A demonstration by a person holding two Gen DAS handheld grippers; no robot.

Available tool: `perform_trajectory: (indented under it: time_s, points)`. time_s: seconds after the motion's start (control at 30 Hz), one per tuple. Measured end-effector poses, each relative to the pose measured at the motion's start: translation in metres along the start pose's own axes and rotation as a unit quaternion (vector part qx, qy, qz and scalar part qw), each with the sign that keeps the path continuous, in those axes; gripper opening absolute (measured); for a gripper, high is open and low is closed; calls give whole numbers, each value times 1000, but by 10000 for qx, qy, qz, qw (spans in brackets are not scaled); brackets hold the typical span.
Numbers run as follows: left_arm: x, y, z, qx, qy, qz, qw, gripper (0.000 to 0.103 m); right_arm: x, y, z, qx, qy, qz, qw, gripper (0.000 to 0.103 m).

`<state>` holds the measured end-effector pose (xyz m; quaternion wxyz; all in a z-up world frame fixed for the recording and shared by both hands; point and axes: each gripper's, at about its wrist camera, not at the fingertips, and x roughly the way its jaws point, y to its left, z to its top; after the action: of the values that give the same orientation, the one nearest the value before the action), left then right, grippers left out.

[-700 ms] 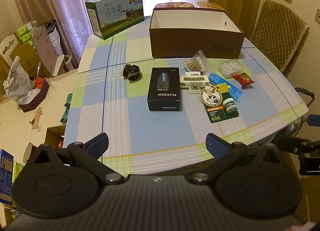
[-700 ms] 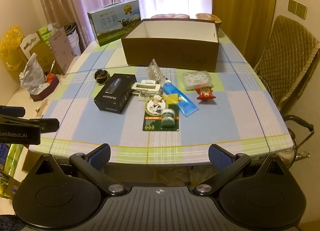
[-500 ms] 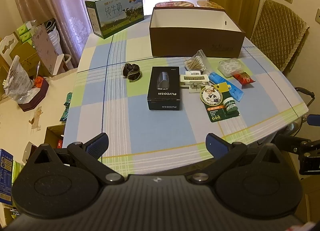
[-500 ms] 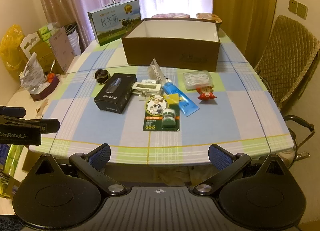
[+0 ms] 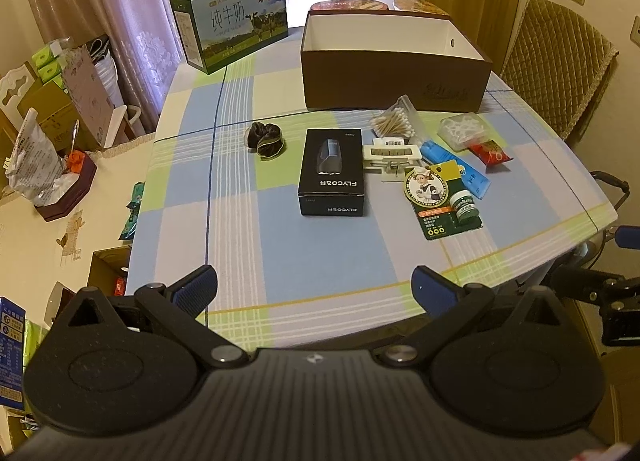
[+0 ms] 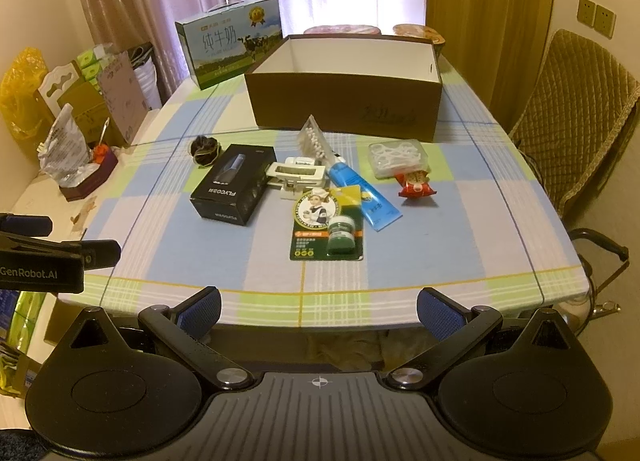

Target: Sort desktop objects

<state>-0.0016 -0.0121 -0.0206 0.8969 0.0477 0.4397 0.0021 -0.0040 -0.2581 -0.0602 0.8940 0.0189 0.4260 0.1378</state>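
We hold our left gripper [image 5: 314, 287] and right gripper [image 6: 319, 307] spread wide and empty at the table's near edge; the black FLYCO box [image 5: 332, 177] lies in front of the open brown box [image 5: 394, 73]; the white clip [image 5: 392, 155] lies just right of the FLYCO box, the dark scrunchie [image 5: 265, 139] to its left.

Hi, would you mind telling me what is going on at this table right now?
A person holds two grippers at the near table edge, about to sort desk clutter. The left gripper and right gripper are both open and empty. A black box, blue tube, card with a green jar and other small items lie untouched in front of the open brown box.
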Motion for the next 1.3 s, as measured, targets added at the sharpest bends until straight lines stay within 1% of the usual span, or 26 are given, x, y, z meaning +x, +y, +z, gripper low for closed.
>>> perform_trajectory:
  time_s: [0.3, 1.03, 1.3]
  points:
    - [3, 5, -3, 35, 12, -23, 10000, 102, 2, 4, -1, 12, 27, -31, 10000, 101]
    - [18, 8, 7, 99, 151, -99, 9998, 102, 12, 2, 6, 84, 121, -62, 9999, 101]
    - [25, 11, 11, 110, 211, -92, 9997, 102, 21, 0, 12, 117, 171, -65, 9998, 101]
